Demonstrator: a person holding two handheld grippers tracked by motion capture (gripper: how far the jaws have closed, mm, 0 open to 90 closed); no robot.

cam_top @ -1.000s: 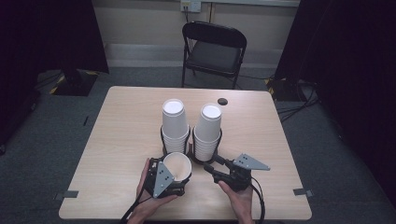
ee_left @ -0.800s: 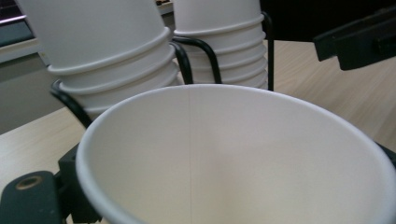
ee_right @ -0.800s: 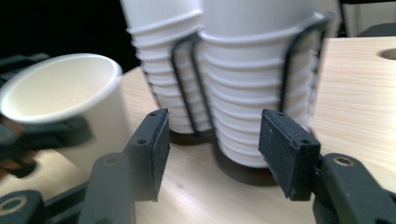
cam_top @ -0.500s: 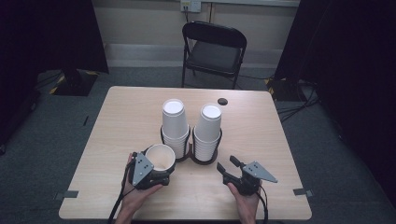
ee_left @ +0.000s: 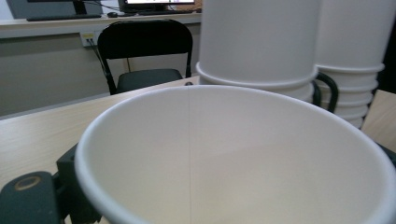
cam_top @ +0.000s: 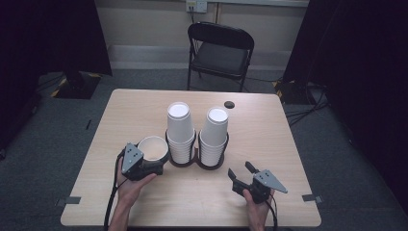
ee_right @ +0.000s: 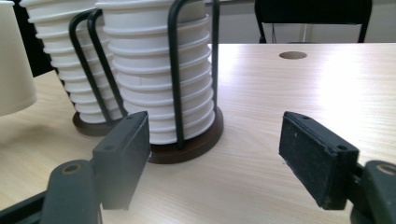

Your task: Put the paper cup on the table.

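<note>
A black folding chair (cam_top: 220, 50) stands on grey carpet (cam_top: 62, 130) before a beige wall (cam_top: 144, 21).

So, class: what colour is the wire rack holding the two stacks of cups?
Black wire rack on a dark brown round base, clearest in the right gripper view; the cups are white.

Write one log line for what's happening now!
left tool: holds cup | right tool: open, empty | stacks: in rack

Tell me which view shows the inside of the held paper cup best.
The left gripper view: the paper cup is close, its bare inner wall and seam plain. The high view shows it small, mouth up, in the left gripper. The right gripper view catches its outer side.
</note>
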